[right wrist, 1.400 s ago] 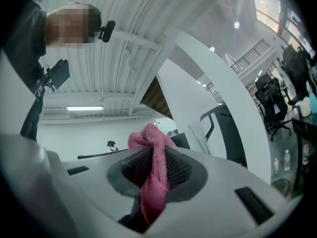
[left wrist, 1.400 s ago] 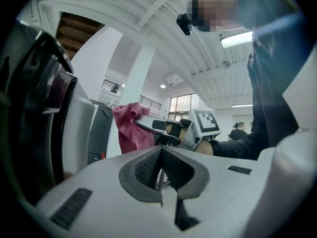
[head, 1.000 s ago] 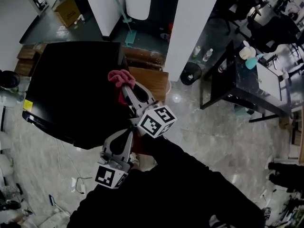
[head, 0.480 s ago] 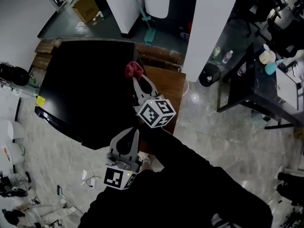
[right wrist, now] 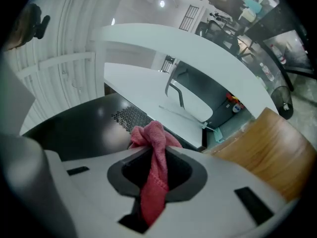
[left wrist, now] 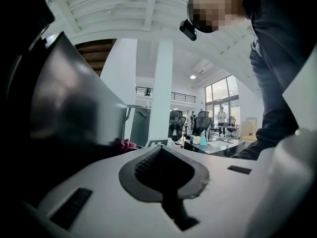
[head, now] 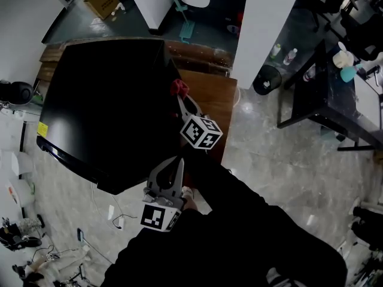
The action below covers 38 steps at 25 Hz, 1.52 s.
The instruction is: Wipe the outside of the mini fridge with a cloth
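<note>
The black mini fridge [head: 102, 100] fills the left of the head view, seen from above. My right gripper [head: 183, 98] is shut on a red cloth [head: 178, 88], which it holds against the fridge's right side near the top edge. In the right gripper view the cloth [right wrist: 153, 167] hangs bunched between the jaws, with the fridge's black side [right wrist: 89, 128] and its vent holes just behind. My left gripper [head: 178, 164] hangs lower, by the fridge's near corner, shut with nothing in it. Its own view shows the closed jaws [left wrist: 163, 170] and the fridge [left wrist: 69, 108] at the left.
A wooden panel [head: 206, 106] stands right of the fridge. White pillars [head: 263, 17] rise behind. A dark desk [head: 323, 82] with bottles is at the right, a round bin [head: 265, 79] beside it. Cables and small items lie on the floor [head: 114, 220] at lower left.
My right gripper with the cloth has moved farther away along the fridge's right side. The left gripper has shifted slightly right and stays shut.
</note>
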Available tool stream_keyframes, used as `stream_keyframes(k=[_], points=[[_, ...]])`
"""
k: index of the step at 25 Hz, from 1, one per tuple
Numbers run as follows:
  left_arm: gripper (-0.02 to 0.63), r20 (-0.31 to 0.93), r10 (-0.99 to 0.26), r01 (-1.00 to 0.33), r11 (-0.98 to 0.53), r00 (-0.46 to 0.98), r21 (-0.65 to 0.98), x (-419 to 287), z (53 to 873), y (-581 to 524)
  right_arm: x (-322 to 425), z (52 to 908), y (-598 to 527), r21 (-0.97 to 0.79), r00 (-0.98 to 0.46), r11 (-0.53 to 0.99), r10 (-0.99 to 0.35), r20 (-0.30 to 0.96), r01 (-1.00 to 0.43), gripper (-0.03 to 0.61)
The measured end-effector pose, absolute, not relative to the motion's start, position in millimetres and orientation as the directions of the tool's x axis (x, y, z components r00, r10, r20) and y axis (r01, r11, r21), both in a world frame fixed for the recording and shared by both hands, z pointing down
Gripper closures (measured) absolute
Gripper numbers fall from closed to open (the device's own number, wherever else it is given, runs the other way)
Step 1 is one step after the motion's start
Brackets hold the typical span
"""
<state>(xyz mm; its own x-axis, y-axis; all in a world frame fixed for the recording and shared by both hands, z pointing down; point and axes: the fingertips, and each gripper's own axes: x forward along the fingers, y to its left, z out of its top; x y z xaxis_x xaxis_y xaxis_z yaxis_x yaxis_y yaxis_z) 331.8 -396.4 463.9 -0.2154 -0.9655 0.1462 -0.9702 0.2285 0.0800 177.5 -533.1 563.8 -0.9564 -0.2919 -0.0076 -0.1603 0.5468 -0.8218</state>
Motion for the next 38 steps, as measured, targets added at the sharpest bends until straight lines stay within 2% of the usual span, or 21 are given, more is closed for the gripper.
stream_keyframes(k=[19, 27, 32, 38], points=[[0.607, 0.3, -0.934, -0.954, 0.25, -0.193, 0.166, 327, 564, -376, 168, 749, -546, -0.825, -0.892, 0.387, -0.358, 0.277, -0.412, 0.511], [0.607, 0.344, -0.923, -0.949, 0.25, -0.173, 0.193, 333, 571, -359, 176, 821, -530, -0.778, -0.861, 0.369, -0.251, 0.442, -0.508, 0.511], [0.607, 0.291, -0.939, -0.96, 0.234, -0.182, 0.156, 326, 547, -351, 190, 782, -528, -0.778, -0.88, 0.413, -0.251, 0.403, -0.474, 0.511], [0.607, 0.226, -0.956, -0.963, 0.223, -0.186, 0.15, 345, 490, -350, 242, 637, -545, -0.823, -0.93, 0.467, -0.316, 0.187, -0.324, 0.511]])
